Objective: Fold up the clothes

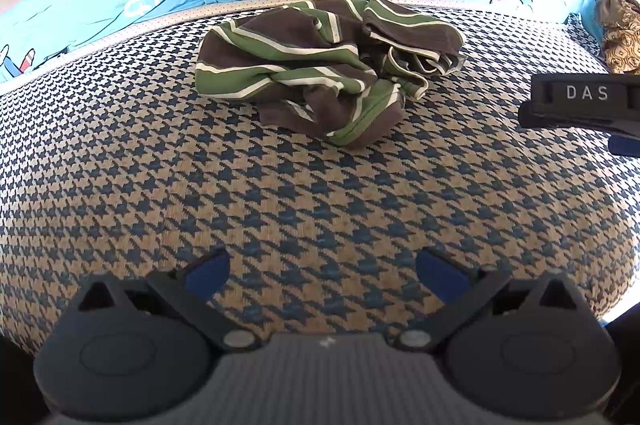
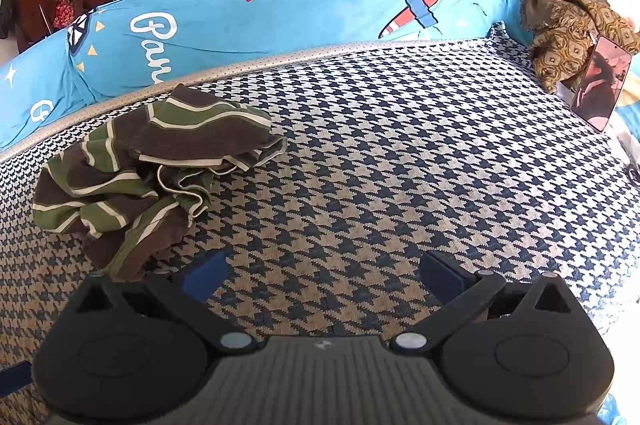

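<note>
With both the left gripper [image 1: 322, 275] and right gripper [image 2: 324, 275] spread wide and empty, we see the soft, light striped garment [image 1: 320, 65] crumpled at twelve o'clock on the houndstooth cushion [image 1: 320, 193], best pinched by its white-edged hem.

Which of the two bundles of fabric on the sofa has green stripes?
The crumpled garment lying on the houndstooth seat, left of the right gripper, brown with green and white stripes. The other bundle, in the far right corner, is golden-brown and patterned.
</note>
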Tool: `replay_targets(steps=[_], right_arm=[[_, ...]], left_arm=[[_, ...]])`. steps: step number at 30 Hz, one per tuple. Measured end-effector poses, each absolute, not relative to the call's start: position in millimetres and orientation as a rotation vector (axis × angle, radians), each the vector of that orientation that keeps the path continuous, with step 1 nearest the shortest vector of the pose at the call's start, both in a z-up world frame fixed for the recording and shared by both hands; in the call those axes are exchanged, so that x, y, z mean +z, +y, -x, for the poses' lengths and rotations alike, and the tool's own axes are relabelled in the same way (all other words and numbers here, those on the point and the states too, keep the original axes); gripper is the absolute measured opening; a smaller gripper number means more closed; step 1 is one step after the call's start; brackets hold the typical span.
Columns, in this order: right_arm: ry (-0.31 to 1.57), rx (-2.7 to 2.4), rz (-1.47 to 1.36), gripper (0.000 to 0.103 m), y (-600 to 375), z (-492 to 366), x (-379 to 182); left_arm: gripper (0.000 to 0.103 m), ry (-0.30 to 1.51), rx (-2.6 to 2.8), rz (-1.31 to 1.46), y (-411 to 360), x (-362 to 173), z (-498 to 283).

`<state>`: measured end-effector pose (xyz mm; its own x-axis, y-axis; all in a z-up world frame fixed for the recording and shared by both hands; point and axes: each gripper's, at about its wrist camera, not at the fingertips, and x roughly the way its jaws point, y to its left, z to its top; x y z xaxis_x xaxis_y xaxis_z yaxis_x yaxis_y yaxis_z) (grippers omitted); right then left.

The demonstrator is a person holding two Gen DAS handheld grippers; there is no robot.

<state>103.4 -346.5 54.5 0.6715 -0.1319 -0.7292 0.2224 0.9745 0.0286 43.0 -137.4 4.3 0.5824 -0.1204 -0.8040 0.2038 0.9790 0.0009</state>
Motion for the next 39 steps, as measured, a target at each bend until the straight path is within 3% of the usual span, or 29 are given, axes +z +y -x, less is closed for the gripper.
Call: replay_targets(steps=[19, 39], right_arm=[[0.823, -0.192, -0.147, 0.103, -347, -107, 55], [0.889, -0.186, -0.133, 0.103, -334, -123, 42]], left_arm=[[0.103, 0.870, -0.151, -0.107, -135, 22, -53], [0.103, 0.806, -0.144, -0.095, -130, 54, -118]])
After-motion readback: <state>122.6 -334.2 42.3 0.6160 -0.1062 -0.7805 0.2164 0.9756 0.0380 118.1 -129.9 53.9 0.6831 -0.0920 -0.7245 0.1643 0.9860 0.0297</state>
